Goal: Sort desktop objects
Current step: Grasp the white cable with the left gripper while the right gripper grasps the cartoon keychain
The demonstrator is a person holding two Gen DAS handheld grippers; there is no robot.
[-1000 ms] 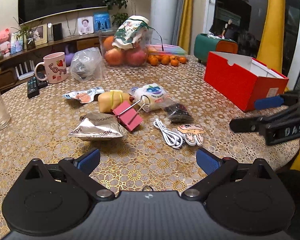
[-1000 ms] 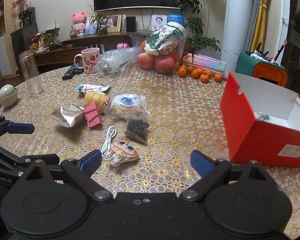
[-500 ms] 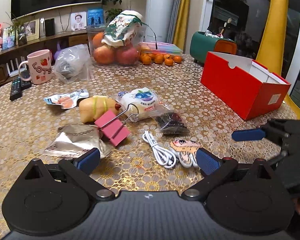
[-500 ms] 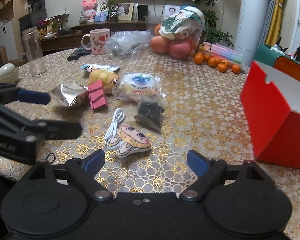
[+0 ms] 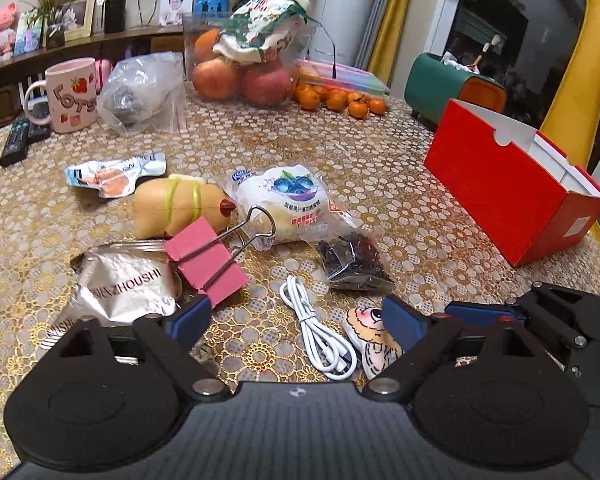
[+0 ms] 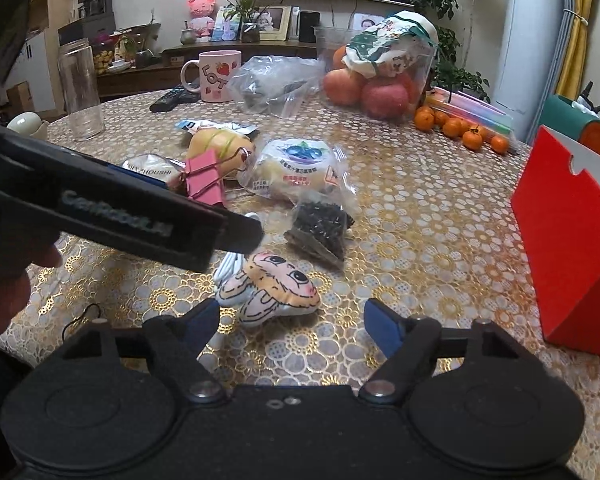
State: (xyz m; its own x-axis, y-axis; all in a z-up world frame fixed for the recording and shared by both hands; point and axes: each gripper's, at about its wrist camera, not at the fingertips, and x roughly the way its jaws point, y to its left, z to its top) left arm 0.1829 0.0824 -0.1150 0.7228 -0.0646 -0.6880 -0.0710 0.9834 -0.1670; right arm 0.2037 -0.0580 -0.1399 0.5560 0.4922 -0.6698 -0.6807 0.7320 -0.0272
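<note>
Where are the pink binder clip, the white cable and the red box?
pink binder clip [image 5: 210, 266]: left wrist view, on its pink body.
white cable [image 5: 320, 334]: left wrist view, mid-coil.
red box [image 5: 496, 196]: left wrist view, on its long red side wall.

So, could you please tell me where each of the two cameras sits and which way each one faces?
Left wrist: on the left gripper, low over the table, facing the white cable and pink binder clip; its open blue fingers and the right gripper show.
Right wrist: on the right gripper, facing the cartoon plush; its open fingers, the left gripper and a hand show.
Shared: clip, plush, red box.
</note>
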